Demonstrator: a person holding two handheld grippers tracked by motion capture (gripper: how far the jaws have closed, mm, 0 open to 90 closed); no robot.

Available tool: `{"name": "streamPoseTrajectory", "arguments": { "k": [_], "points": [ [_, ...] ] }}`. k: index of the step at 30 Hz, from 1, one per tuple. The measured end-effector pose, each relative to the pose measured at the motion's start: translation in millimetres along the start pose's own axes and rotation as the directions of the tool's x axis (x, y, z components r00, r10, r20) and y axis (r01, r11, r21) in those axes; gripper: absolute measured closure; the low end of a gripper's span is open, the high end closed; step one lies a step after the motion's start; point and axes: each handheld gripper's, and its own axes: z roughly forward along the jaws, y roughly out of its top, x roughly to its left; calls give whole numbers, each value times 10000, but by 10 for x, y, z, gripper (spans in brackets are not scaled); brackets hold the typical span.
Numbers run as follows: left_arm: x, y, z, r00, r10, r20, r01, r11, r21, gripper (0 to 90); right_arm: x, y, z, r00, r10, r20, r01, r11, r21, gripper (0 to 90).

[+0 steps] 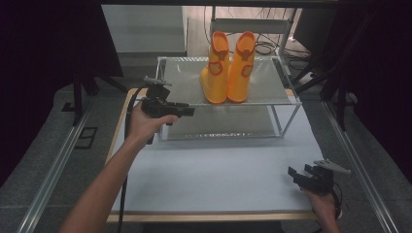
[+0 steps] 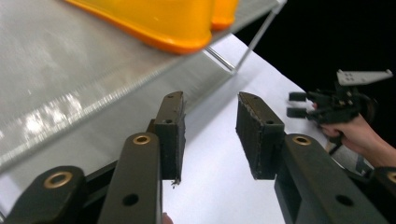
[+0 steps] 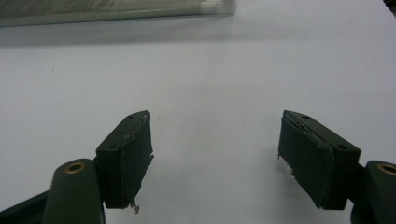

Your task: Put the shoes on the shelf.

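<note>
— What do we have nearest us?
— Our right tool [image 1: 300, 175], spread wide and empty, low over the bench [image 1: 218, 170] well short of the rack [image 1: 272, 97].
— And farther?
— Our left tool [image 1: 187, 111], partly open, empty, at the rack's front-left corner. Two orange boots [image 1: 227, 68] stand on the rack's top shelf.

Two rain boots [image 1: 227, 68] stand side by side on a two-tier rack's [image 1: 272, 94] top shelf, at the tabletop's [image 1: 218, 170] far end.

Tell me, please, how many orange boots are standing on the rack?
2. The left boot and the right boot stand upright side by side on the top shelf of the rack, towards its right half. None seems hidden.
</note>
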Motion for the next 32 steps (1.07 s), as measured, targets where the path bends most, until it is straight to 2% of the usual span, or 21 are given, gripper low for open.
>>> {"name": "streamPoseTrajectory", "arguments": {
  "k": [1, 5, 9, 12, 13, 15, 18, 32],
  "points": [
    [-14, -72, -20, 10000, 34, 64, -35, 10000, 14, 612, 4, -2, 4, 10000, 11, 5, -11, 10000, 1, 254],
    [-35, -198, -45, 9998, 173, 42, -173, 9998, 104, 601, 15, -2, 5, 10000, -11, -6, 11, 10000, 15, 254],
    [-65, -424, -67, 9995, 327, 49, -328, 9992, 218, 593, 23, -2, 11, 10000, -20, -13, 20, 10000, 11, 254],
    [-66, -490, -66, 9994, 324, 91, -326, 9992, 235, 589, 24, -4, 15, 10000, 3, -17, -3, 10000, 30, 254],
    [-69, -572, -62, 9994, 329, 115, -332, 9991, 268, 587, 29, -5, 15, 10000, -29, -38, 29, 10000, 70, 254],
    [-69, -600, -59, 9994, 347, 90, -349, 9990, 291, 586, 32, -4, 16, 10000, -47, -33, 47, 10000, 60, 254],
    [-48, -741, -46, 9996, 265, 136, -271, 9988, 402, 581, 33, -5, 17, 10000, -48, -42, 48, 10000, 68, 254],
    [-15, -815, -28, 9998, 162, 109, -167, 9991, 399, 553, 43, 1, 22, 10000, -81, -41, 81, 10000, 19, 254]
  ]
}}
